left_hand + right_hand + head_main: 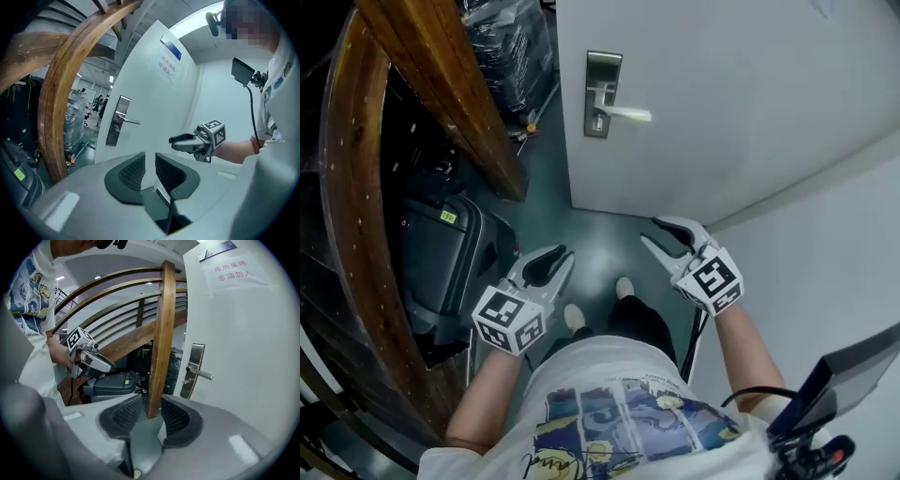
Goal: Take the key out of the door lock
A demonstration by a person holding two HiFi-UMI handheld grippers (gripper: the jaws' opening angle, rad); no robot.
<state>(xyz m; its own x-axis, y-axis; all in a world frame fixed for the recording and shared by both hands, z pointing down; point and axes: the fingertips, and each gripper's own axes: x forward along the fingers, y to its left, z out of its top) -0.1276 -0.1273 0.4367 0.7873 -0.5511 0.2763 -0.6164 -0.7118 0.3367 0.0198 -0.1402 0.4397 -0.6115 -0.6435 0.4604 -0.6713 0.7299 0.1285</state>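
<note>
Left tongs at 8 o'clock, jaws narrowly apart, nothing between. Right tongs at 4 o'clock, jaws wider apart, empty. Lock plate with handle on white door, 12 o'clock, well apart from both. Key too small to make out.

A silver door lock sits on the white door, lever horizontal.

left gripper: jaws narrowly apart, empty | door handle: ahead-left | right gripper: beside white door
</note>
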